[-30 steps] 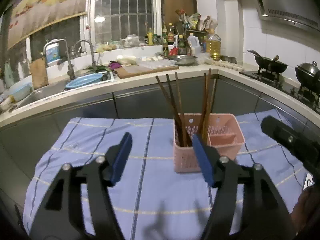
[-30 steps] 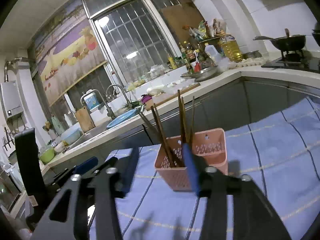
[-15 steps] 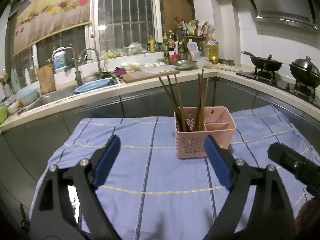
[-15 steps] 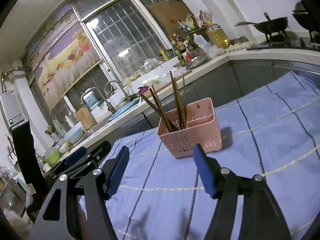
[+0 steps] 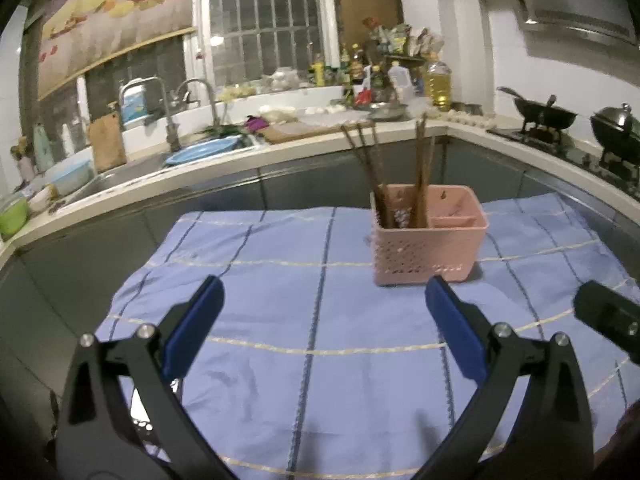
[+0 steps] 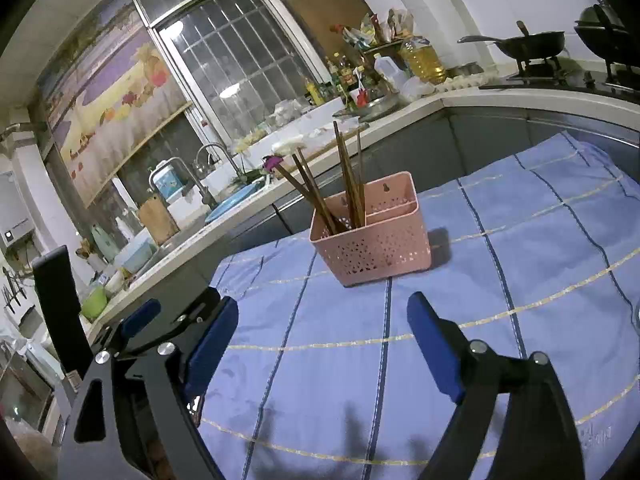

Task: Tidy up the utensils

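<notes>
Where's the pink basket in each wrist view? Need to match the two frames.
Left wrist: basket sits right of centre on the blue cloth, beyond the right fingertip, chopsticks standing in its left compartment.
Right wrist: basket is near centre, a little above the middle, beyond the open jaws, chopsticks at its left end.
Shared landmark: the oil bottle on the counter behind.

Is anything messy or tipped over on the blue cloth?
Nothing is tipped or spilled. The pink basket stands upright on the blue cloth. The chopsticks all sit in one compartment, some leaning left, some nearly straight, so they fan apart. Both the left gripper and right gripper are open and empty.
</notes>
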A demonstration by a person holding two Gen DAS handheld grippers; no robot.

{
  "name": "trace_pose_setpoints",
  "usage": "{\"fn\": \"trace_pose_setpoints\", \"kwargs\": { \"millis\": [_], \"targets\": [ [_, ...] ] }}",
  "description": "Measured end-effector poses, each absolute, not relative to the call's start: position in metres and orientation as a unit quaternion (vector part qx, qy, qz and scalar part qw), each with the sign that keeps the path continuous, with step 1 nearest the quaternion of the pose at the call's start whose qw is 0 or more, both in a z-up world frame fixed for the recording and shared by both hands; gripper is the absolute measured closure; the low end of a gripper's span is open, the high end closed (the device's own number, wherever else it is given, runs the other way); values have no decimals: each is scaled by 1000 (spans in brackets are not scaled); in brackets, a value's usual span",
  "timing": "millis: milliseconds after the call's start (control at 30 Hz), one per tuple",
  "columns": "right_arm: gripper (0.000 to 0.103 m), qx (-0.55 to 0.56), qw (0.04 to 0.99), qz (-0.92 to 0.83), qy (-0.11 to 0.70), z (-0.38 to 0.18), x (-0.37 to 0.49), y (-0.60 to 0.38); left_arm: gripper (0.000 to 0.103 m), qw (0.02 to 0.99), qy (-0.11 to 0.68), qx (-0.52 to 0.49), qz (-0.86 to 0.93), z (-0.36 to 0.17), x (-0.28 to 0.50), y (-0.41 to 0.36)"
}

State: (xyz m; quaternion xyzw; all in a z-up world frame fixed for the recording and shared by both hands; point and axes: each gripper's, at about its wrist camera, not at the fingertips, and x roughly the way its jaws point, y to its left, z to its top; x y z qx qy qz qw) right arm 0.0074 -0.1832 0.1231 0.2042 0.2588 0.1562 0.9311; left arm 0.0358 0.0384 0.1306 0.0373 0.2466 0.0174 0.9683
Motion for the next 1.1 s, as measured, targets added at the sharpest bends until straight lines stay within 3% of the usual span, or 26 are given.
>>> {"fn": "trace_pose_setpoints", "kwargs": {
  "millis": [833,1100],
  "targets": [
    [14,210,919,119,313,94,17,-191,6,926,375,13,37,93,50,52],
    [14,192,919,119,323,103,8,-189,6,945,325,6,23,124,29,50]
  ]
}}
